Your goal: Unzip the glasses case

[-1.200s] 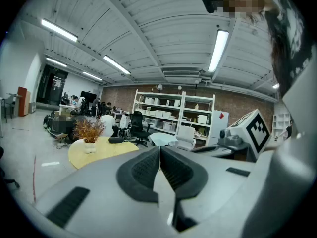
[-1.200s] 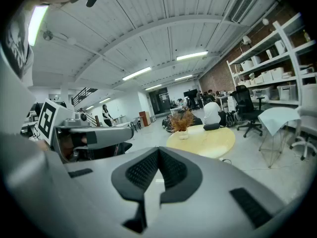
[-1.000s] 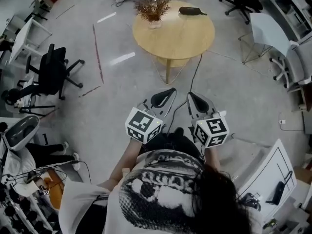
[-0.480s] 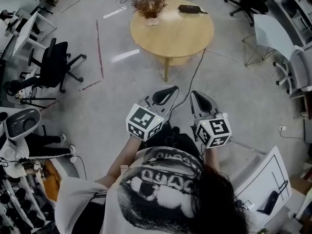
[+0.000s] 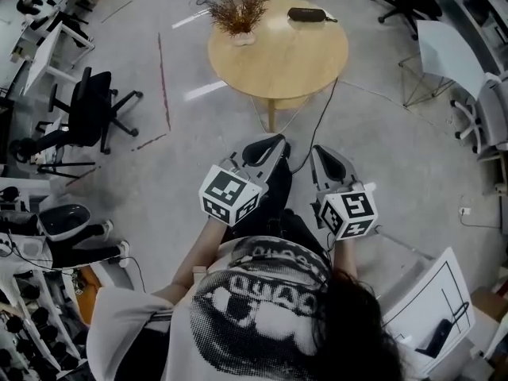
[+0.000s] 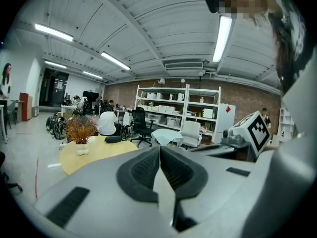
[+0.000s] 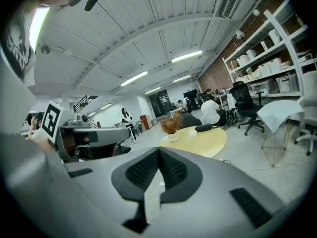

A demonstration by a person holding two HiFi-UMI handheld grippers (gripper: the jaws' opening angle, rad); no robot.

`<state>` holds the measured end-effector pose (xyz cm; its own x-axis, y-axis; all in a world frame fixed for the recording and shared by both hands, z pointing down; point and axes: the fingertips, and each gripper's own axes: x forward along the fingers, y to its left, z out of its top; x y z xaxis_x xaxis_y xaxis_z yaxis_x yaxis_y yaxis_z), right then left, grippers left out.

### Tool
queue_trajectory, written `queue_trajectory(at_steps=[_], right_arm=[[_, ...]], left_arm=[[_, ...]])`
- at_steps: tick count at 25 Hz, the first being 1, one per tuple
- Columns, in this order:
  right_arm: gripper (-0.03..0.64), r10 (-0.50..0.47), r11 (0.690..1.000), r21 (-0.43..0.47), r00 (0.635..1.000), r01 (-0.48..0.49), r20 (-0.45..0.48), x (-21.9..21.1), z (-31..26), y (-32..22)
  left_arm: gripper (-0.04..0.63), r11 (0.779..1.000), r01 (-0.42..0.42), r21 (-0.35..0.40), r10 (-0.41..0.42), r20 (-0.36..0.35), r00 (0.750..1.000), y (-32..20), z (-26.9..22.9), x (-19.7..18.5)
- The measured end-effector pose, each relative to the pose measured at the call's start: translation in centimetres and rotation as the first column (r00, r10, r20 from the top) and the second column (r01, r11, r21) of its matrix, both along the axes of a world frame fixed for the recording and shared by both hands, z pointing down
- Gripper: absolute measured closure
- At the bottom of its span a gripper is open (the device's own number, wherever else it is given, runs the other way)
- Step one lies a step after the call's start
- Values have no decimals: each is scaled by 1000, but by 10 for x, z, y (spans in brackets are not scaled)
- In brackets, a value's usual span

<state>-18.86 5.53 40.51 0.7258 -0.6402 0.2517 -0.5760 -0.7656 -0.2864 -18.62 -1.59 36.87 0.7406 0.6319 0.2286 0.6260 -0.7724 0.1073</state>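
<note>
Two grippers, one case, one table, listed left to right.

1. Dried plant in vase [image 5: 238, 16], on the left side of the round table [image 5: 278, 62].
2. Left gripper [image 5: 266, 149]: pads pressed together, nothing between them.
3. Glasses case [image 5: 306, 14]: dark, at the table's far edge, well apart from both grippers.
4. Right gripper [image 5: 329, 163]: pads likewise together, empty.

Handling: I judge approach is the step. I'd open both grippers, pin the case with one, and take the zip pull with the other.

Writing: none legible on the case. The marker cubes [image 5: 228, 197] carry patterns only.

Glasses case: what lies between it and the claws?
Head view: floor crossed by a black cable, then the round table's bare near part; glasses case at its far edge.
</note>
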Motion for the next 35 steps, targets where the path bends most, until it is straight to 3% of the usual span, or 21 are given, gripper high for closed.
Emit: queue_trajectory(at_steps=[5,16,21,27,35], right_arm=[[618,27,1000,-16,1000,-27,10,47,4,1],[618,91,995,-45,995,-90,27,199,-6,-2],[618,115,991,-71,992,-111,52,250,0,-8],[618,129,988,-95,989,-122,76,288,8,-18],[618,123,988,-113,984,-109,129,302,28,-22]], left_arm=[[582,999,-30,-20,30,6,1000,0,4,52],[583,994,-109,-5,109,-21,994,-2,-7,220],[583,990,-144,-10,144,-17,989,-6,-7,279],[583,985,-173,-18,173,-11,985,-9,-2,323],[583,981,-195,-4,195,45,980,-8,23,337]])
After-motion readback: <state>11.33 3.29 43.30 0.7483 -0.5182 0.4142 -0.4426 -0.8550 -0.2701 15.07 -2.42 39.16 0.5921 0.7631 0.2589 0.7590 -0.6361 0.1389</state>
